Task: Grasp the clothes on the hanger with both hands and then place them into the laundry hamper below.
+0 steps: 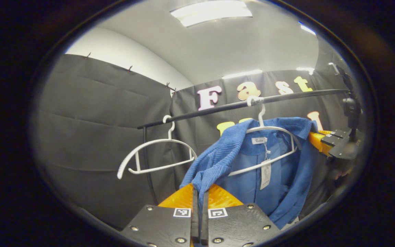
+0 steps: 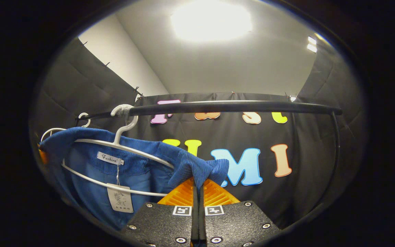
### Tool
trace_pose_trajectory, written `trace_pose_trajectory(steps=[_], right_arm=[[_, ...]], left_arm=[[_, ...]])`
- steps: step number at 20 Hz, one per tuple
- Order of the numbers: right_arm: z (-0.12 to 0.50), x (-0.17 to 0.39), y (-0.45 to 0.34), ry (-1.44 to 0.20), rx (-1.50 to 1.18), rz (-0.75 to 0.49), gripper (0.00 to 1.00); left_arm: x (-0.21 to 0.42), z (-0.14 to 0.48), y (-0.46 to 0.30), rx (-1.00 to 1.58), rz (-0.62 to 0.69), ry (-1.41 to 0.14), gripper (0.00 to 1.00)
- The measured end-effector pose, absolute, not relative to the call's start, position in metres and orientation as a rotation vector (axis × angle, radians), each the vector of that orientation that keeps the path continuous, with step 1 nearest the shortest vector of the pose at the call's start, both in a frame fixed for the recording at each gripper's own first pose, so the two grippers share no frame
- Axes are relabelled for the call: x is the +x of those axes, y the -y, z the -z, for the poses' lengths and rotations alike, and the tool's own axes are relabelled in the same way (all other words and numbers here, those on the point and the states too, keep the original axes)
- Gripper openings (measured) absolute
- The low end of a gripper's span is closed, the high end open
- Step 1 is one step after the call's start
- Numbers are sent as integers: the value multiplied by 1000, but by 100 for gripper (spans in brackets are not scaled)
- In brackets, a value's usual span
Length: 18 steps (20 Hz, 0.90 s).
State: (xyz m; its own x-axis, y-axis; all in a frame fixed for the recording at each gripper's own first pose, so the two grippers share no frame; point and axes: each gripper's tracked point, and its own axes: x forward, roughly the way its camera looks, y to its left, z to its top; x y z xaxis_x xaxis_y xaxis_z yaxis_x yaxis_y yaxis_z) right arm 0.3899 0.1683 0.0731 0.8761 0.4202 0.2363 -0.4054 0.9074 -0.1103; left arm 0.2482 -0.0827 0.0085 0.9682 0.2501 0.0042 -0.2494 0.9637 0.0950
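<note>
Since it is soft ribbed cloth, the blue corduroy jacket (image 1: 252, 164) should handle as light and floppy, not fragile, likely to sag and slide once off its white plastic hanger (image 1: 269, 144); shoulders look like the best hold points, one each side. It hangs open-fronted on that hanger from the black clothes rail (image 1: 238, 104), beside an empty white hanger (image 1: 156, 154) further left on the rail. Left gripper (image 1: 200, 195): jaws nearly together, pinching a bunched fold of the jacket's left shoulder. A paper tag (image 1: 265, 175) dangles inside the collar. Right gripper (image 2: 197, 192): jaws also closed to a slit, clamping the jacket's other shoulder edge; seen from the left gripper view it sits at that far shoulder. Both grasps look firm. Hamper below, unseen.
</note>
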Motion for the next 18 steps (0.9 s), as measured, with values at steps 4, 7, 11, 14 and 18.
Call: trace_pose_trajectory(steps=[4,7,11,14,18], right_arm=[[-88,411,-156,295,-69,-394,0],[-95,424,-154,315,-77,-378,0],[-97,445,-149,349,-102,-360,0],[-84,456,-152,329,-129,-362,0],[-69,473,-157,287,-146,-377,0]], left_arm=[[249,-44,58,97,-285,58,2],[253,-63,45,107,-293,92,0],[263,-88,22,162,-300,137,7],[276,-90,8,142,-274,120,7],[302,-87,-4,110,-228,100,3]])
